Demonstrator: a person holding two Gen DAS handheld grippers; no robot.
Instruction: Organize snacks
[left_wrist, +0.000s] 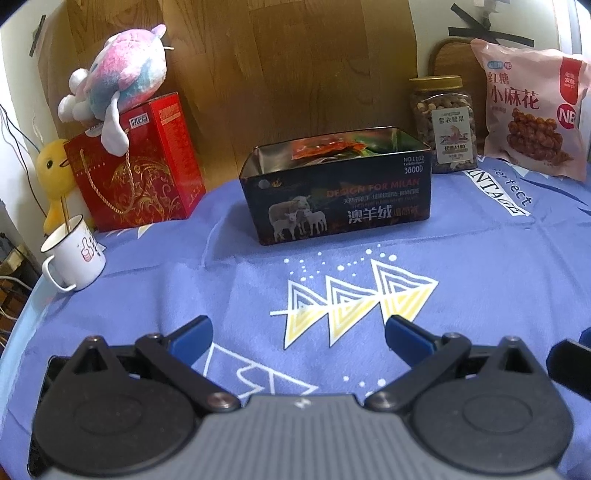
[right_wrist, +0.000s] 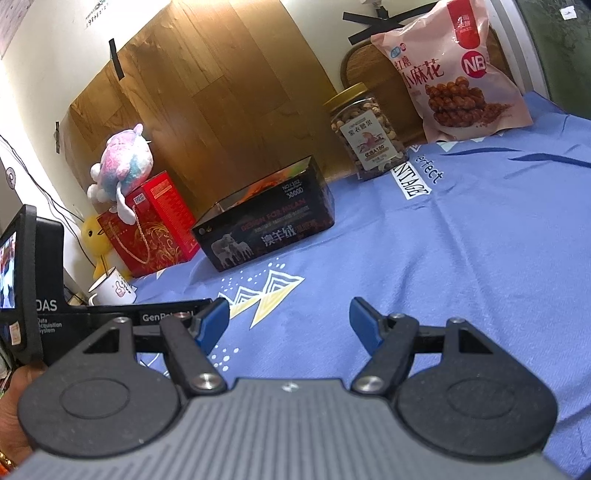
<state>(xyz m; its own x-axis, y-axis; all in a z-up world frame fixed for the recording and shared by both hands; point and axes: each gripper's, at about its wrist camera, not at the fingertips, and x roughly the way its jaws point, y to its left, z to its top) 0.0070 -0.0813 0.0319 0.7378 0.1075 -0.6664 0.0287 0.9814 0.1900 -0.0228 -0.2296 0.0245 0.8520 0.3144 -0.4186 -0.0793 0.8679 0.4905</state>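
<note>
1. The left gripper (left_wrist: 298, 332) hung low over the blue tablecloth (left_wrist: 461, 266), its two blue-tipped fingers (left_wrist: 194, 334) spread wide with nothing between them.
2. The right gripper (right_wrist: 289, 322) was likewise spread wide and held nothing; it hovered over the same cloth, and the left unit's black body with a small screen (right_wrist: 22, 280) showed at its left side.
3. A dark rectangular tin (left_wrist: 334, 190) printed with sheep stood without a lid on the cloth, well ahead of both grippers and apart from them.
4. Inside the tin lay snack packets (left_wrist: 328, 146) in red, orange and green wrappers; how many could not be told.
5. A clear jar of nuts (left_wrist: 443, 123) with a gold lid stood upright just to the right of the tin, near the back edge of the table.
6. A pink snack bag (left_wrist: 532, 110) showing fried dough twists leaned upright further right, beside the jar, against a wooden board (left_wrist: 445, 55).
7. To the left of the tin stood a red gift bag (left_wrist: 136, 166) with a gold cord handle, and a pink-and-blue plush toy (left_wrist: 118, 81) lay on top of it.
8. A yellow plush duck (left_wrist: 55, 173) sat behind the red bag's left side.
9. A white enamel mug (left_wrist: 75, 260) holding a thin stick stood at the table's left edge, in front of the duck.
</note>
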